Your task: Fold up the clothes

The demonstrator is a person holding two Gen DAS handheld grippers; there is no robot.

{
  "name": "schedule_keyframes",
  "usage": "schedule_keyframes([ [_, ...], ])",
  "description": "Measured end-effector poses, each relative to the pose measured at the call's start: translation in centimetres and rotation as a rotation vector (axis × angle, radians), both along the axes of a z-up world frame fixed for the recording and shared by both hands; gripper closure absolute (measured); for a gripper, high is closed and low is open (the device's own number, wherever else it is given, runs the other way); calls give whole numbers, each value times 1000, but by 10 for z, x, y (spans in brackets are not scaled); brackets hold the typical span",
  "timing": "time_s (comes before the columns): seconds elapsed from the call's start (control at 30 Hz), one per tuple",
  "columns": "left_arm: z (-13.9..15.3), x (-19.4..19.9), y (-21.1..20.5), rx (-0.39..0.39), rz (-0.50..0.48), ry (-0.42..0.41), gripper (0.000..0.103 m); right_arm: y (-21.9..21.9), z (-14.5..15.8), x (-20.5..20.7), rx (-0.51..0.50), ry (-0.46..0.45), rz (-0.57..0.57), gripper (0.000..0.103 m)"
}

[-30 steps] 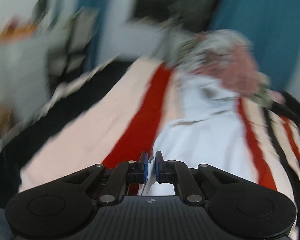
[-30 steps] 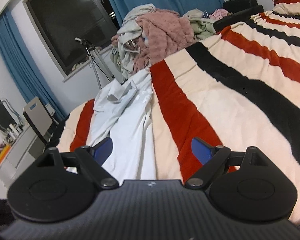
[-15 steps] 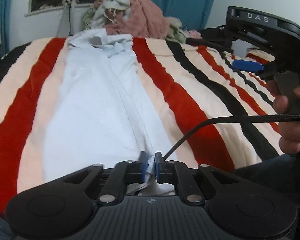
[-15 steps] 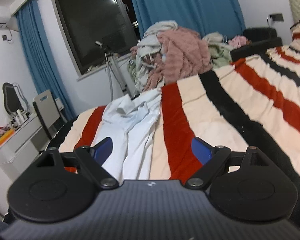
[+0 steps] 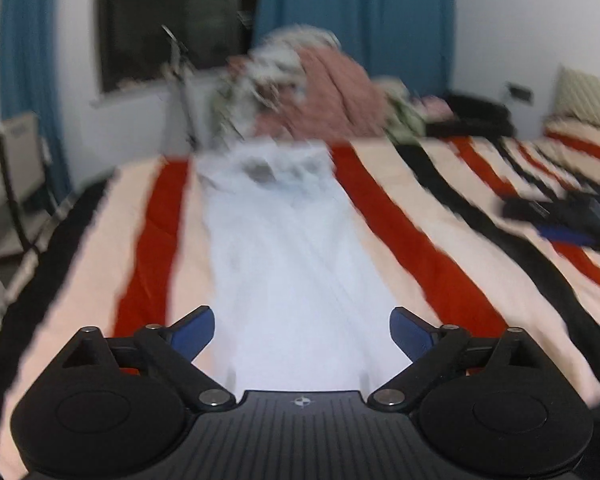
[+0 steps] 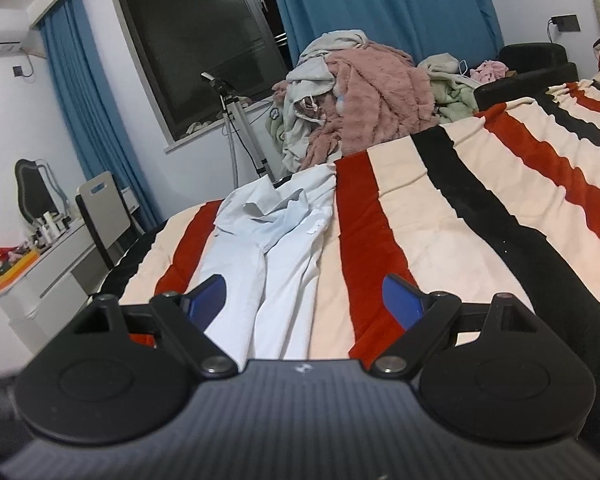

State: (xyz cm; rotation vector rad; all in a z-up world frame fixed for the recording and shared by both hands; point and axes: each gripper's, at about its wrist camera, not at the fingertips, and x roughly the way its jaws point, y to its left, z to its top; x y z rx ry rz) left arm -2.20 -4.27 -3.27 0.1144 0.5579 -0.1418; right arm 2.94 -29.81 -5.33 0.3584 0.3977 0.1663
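A pale blue pair of trousers (image 5: 288, 264) lies stretched lengthwise on the striped bed cover (image 5: 428, 216), waistband at the far end. My left gripper (image 5: 302, 332) is open and empty, just above the near hem. In the right wrist view the trousers (image 6: 276, 256) lie ahead and to the left, legs side by side. My right gripper (image 6: 304, 300) is open and empty above the bed cover (image 6: 460, 216) at the near end. The right gripper also shows in the left wrist view (image 5: 572, 220), blurred at the right edge.
A heap of pink and pale clothes (image 6: 356, 96) sits at the far end of the bed. A tripod stand (image 6: 236, 120) stands by the window. A chair (image 6: 104, 212) and white desk (image 6: 40, 264) are to the left. A black seat (image 6: 536, 60) is at the back right.
My left gripper has let go of the trouser hem and opened. The left view has lifted a little. The right gripper stays open and has shifted slightly.
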Motion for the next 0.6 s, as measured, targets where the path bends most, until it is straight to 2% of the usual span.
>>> schedule_keyframes([
  [0.07, 0, 11, 10, -16, 32, -29, 4, -4, 3, 0, -7, -20, -23, 32],
  [0.17, -5, 21, 28, -77, 49, 1, 4, -13, 13, 5, -18, -50, -56, 37],
  [0.33, -12, 32, 49, -150, 58, 27, 4, 6, 22, 41, -46, -38, 6, 37],
  [0.43, -23, 36, 63, -197, 85, -3, 4, 42, 17, 91, -38, 27, 118, 37],
  [0.53, -33, 46, 81, -234, 160, 19, 4, 82, 3, 156, -30, 98, 192, 37],
  [0.57, -36, 49, 87, -245, 186, 27, 4, 96, -2, 181, -50, 116, 207, 40],
  [0.6, -40, 54, 94, -266, 210, 40, 4, 111, -8, 206, -75, 131, 222, 53],
])
